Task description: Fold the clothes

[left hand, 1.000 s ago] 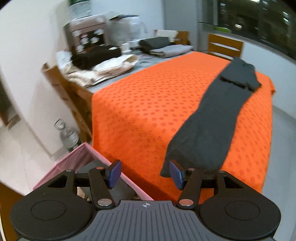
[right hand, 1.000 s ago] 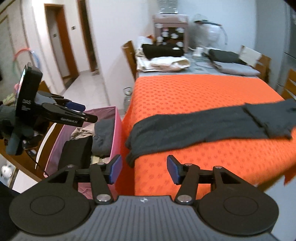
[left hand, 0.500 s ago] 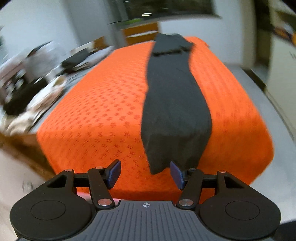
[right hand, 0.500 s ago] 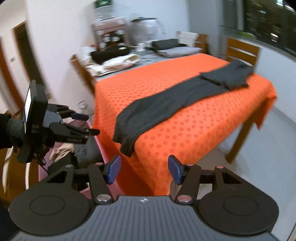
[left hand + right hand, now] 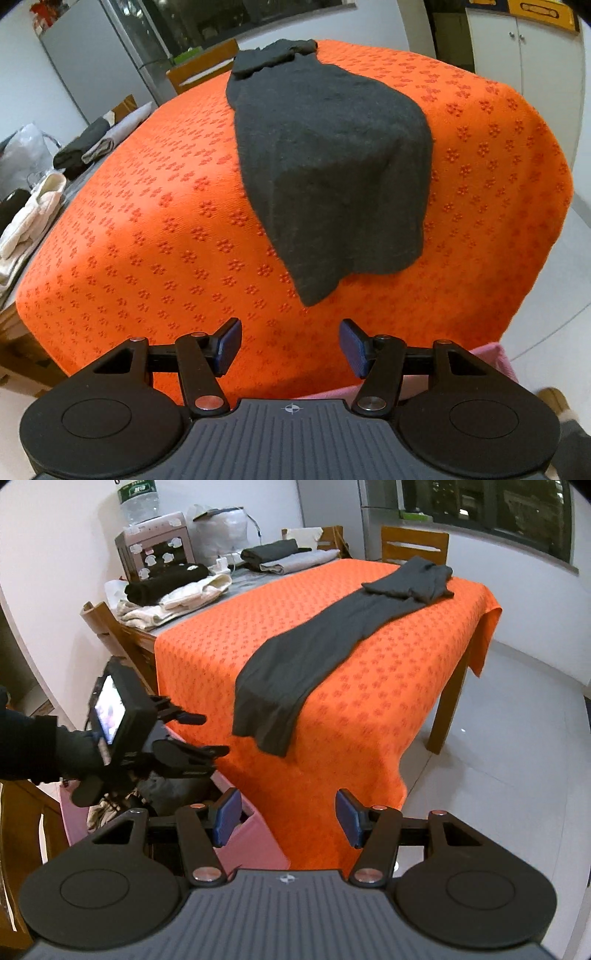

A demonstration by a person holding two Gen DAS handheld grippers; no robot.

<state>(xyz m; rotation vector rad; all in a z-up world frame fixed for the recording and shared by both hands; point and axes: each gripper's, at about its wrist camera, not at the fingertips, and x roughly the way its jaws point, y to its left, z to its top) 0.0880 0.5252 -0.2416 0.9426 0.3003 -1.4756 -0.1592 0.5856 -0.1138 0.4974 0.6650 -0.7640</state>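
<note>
Over the tabletop's (image 5: 147, 236) near edge, both grippers have swung round toward the dark garment's (image 5: 332, 177) hanging end at twelve o'clock, left gripper (image 5: 290, 345) and right gripper (image 5: 288, 818) jaws spread and empty, ready to grasp.

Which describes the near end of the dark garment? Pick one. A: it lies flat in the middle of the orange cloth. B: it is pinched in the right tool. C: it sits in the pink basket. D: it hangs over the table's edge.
D: the dark garment stretches along the orange cloth and its near end droops past the table's edge, touching neither tool.
</note>
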